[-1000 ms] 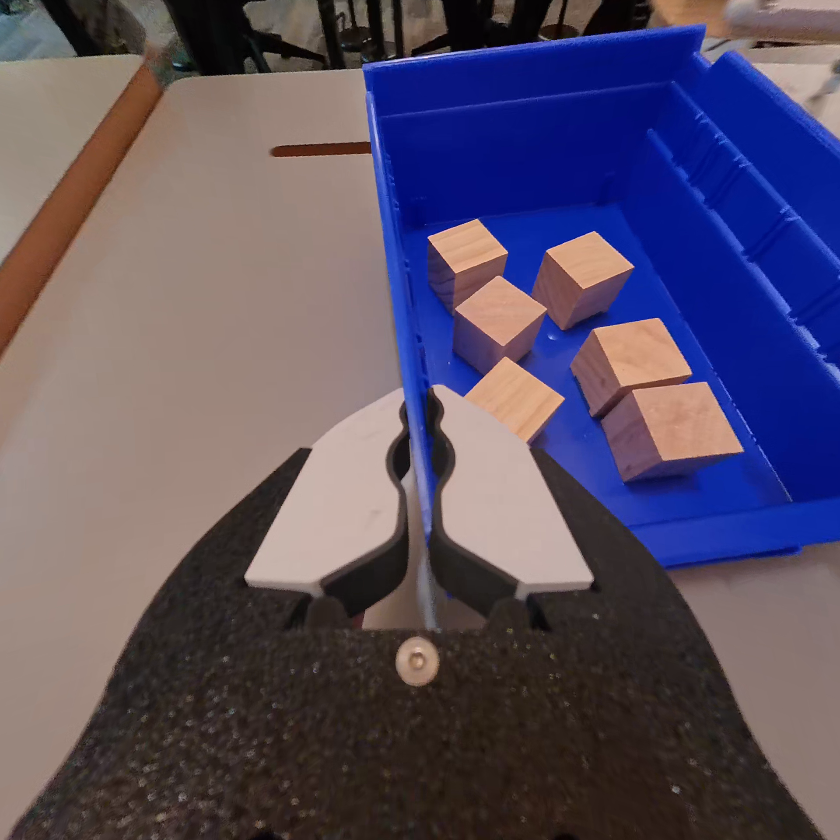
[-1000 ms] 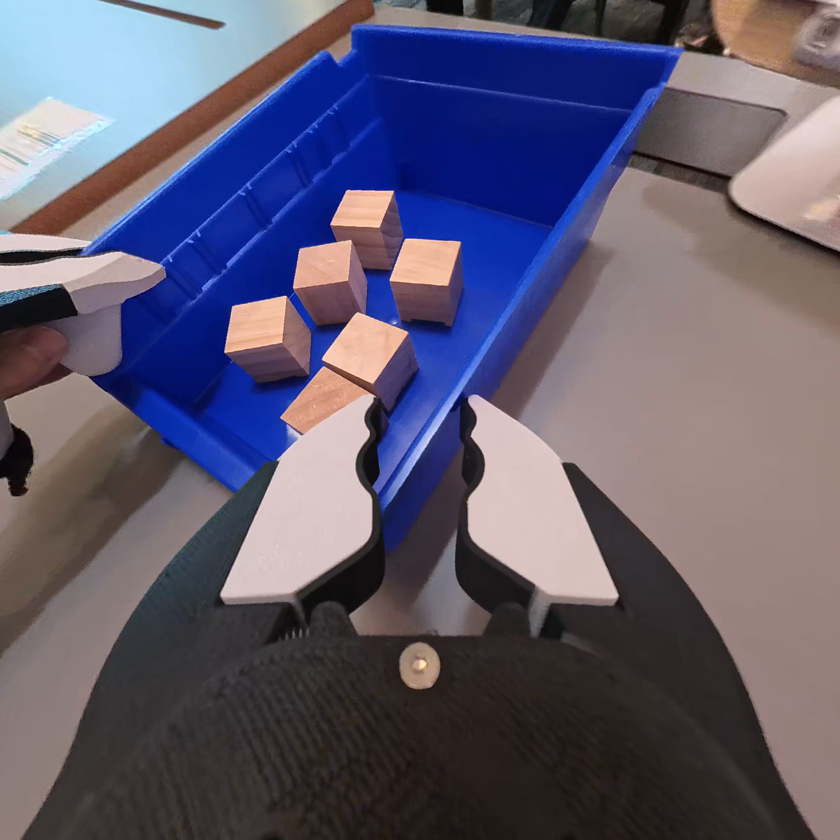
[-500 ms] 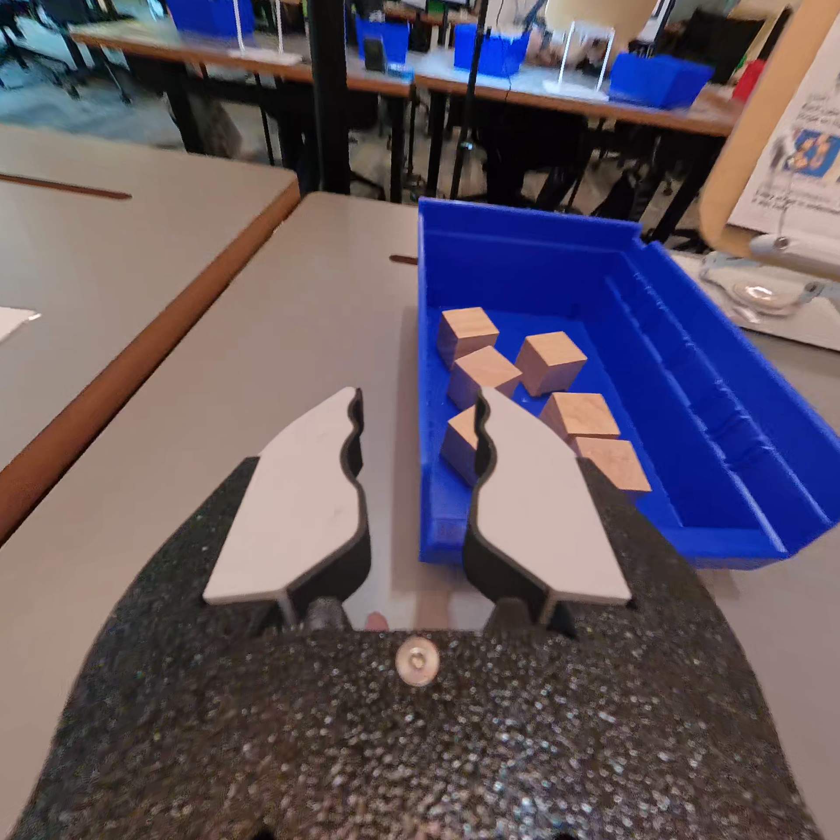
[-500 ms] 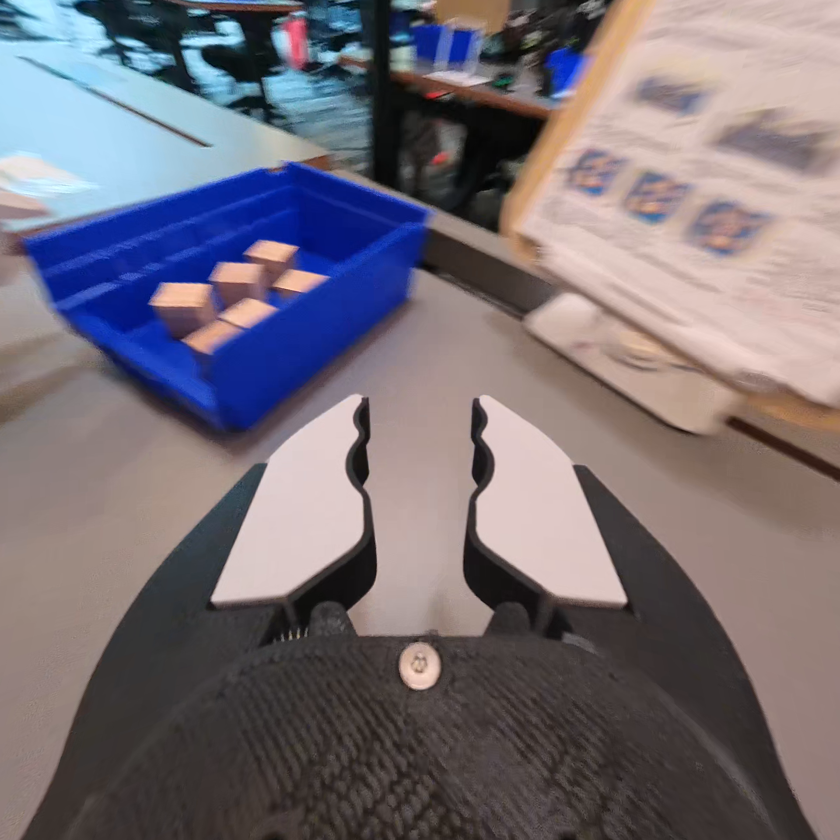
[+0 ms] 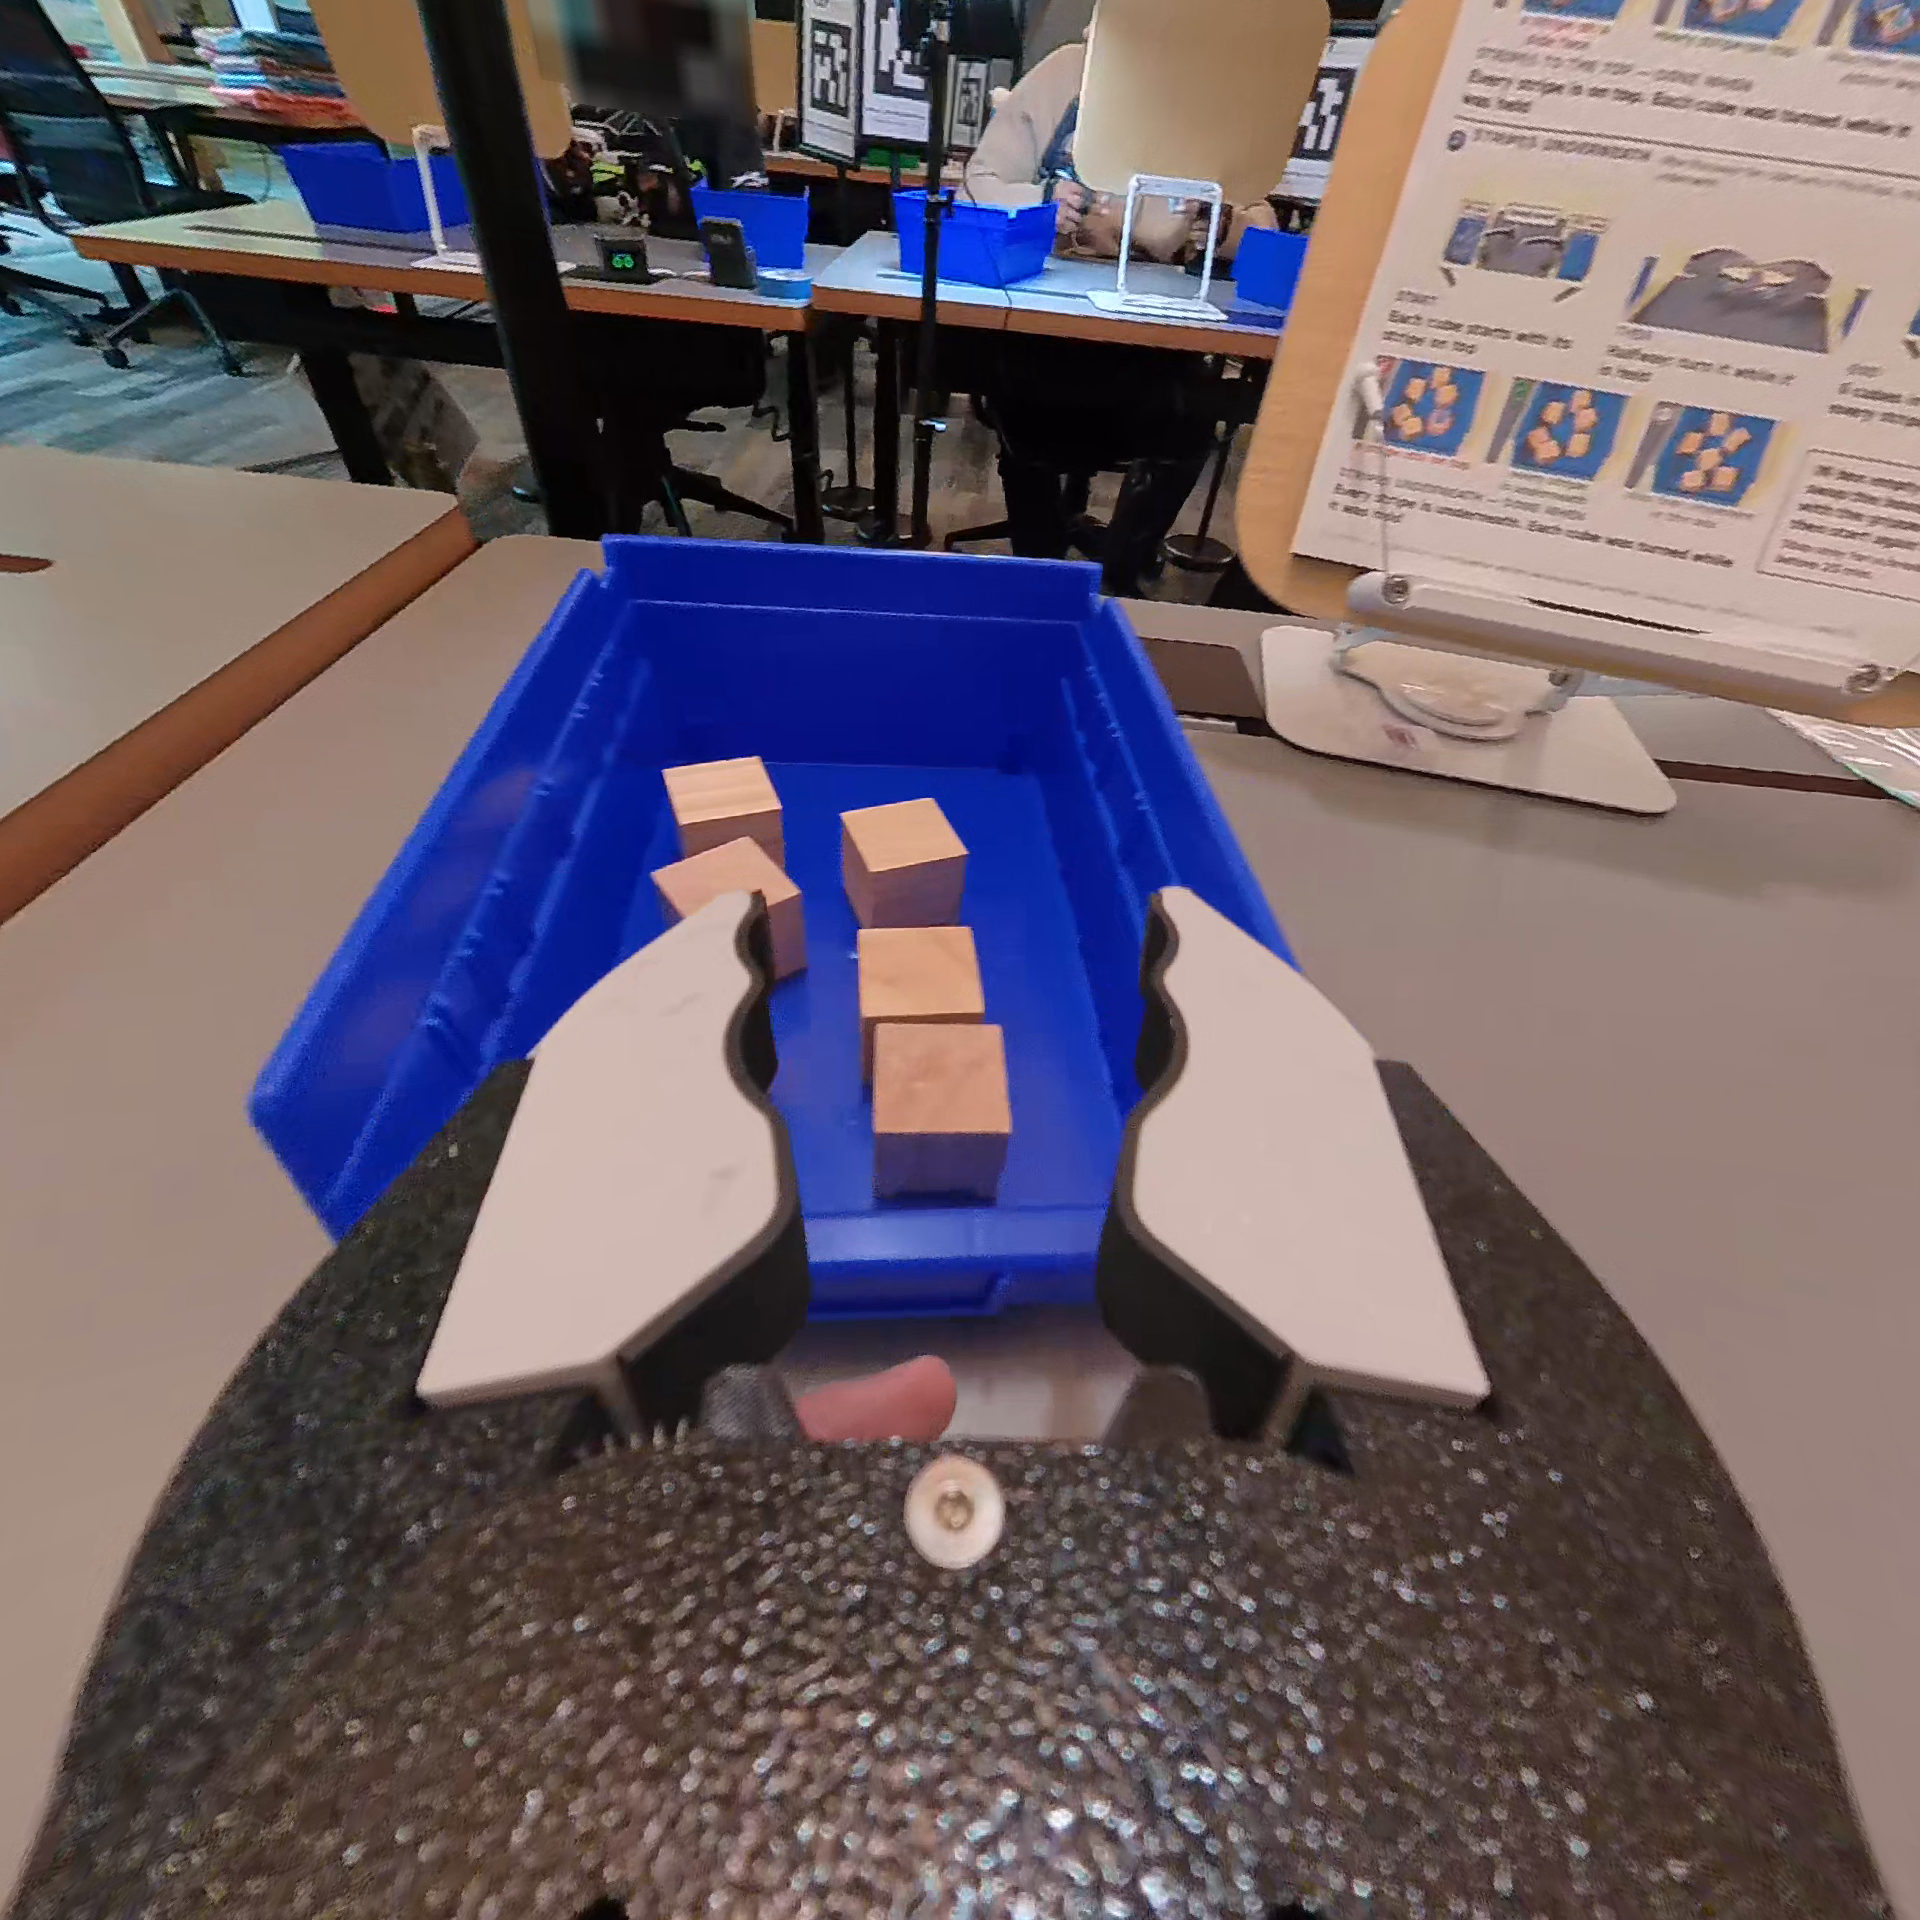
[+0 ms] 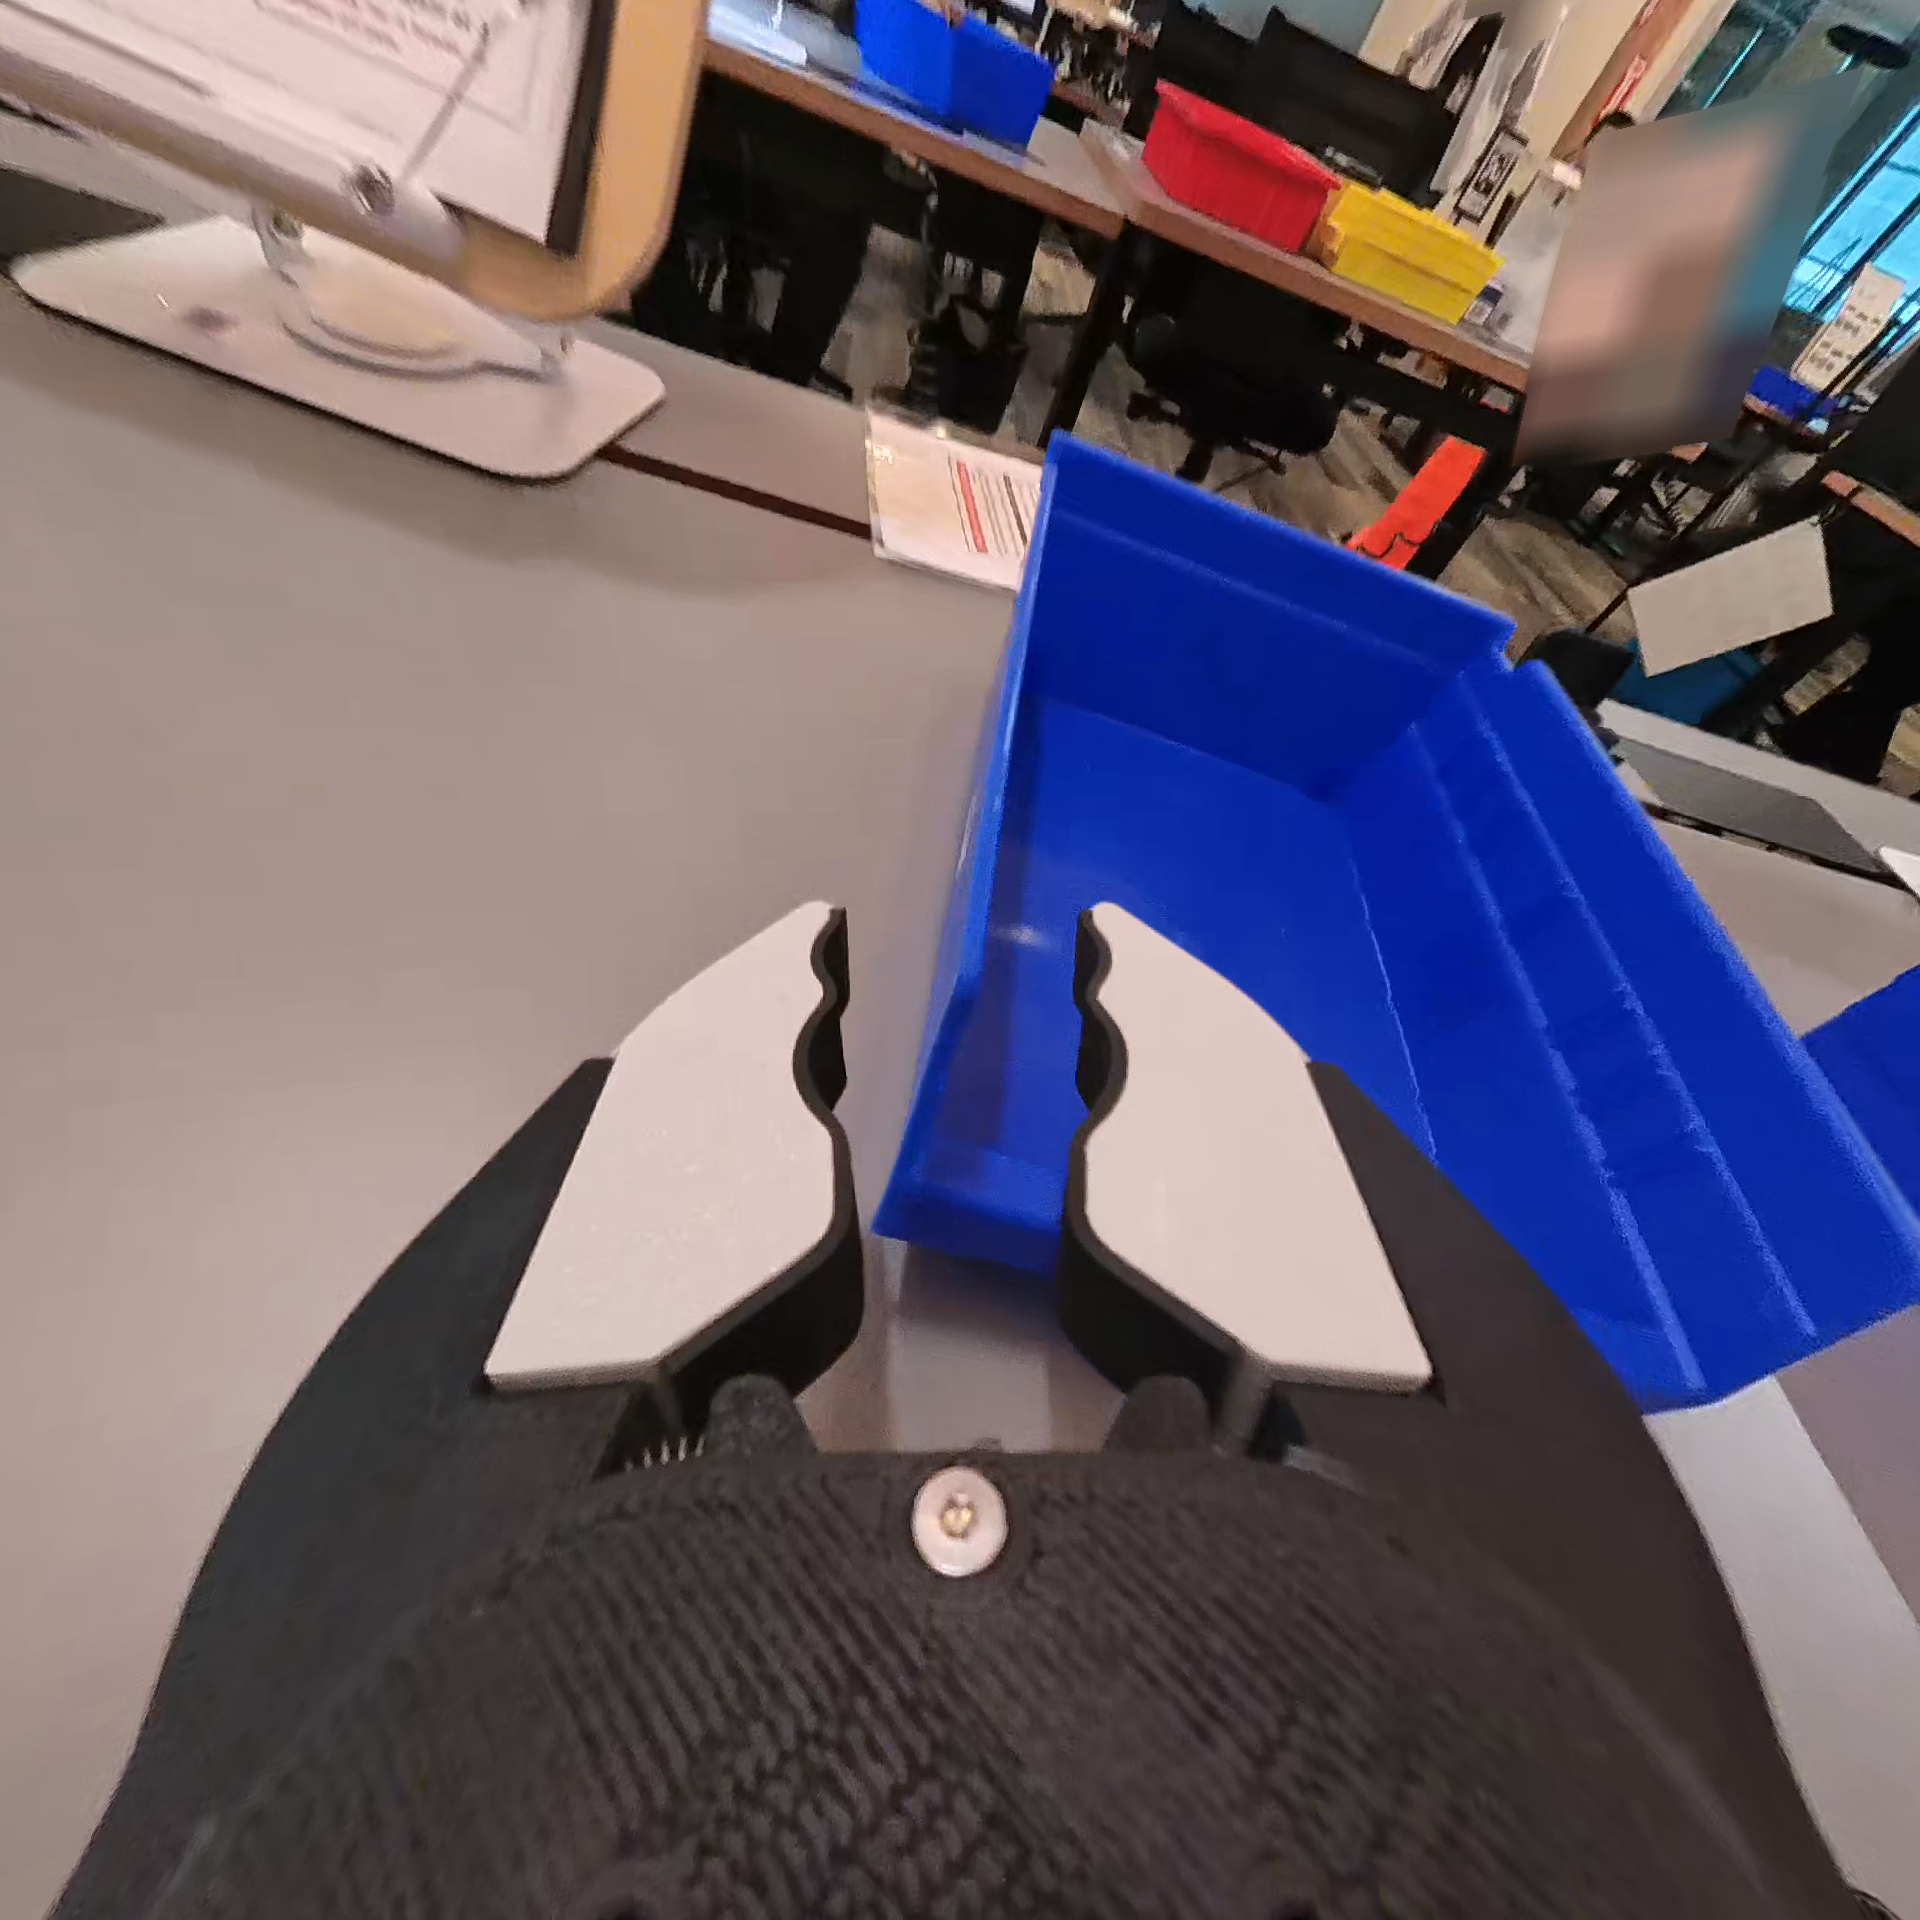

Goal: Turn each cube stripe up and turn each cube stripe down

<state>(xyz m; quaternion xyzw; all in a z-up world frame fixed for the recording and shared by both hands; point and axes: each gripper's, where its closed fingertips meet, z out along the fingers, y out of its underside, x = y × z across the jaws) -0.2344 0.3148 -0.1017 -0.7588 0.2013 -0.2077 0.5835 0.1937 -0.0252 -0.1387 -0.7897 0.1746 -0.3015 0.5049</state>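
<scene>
Grey flat table point(image 5: 1558, 1039) carries everything, and on it sits the blue plastic open-topped bin point(image 5: 499, 904). Left gripper point(image 5: 951, 925) hovers at the bin's near end, jaws spread wide and empty. Right gripper point(image 6: 961, 935) hangs over a second, empty-looking blue plastic bin point(image 6: 1455, 935) (its near corner sits between the parted, empty jaws). Five plain wooden cubes point(image 5: 940, 1107) rest on the first bin's floor; no stripe shows on any visible face.
</scene>
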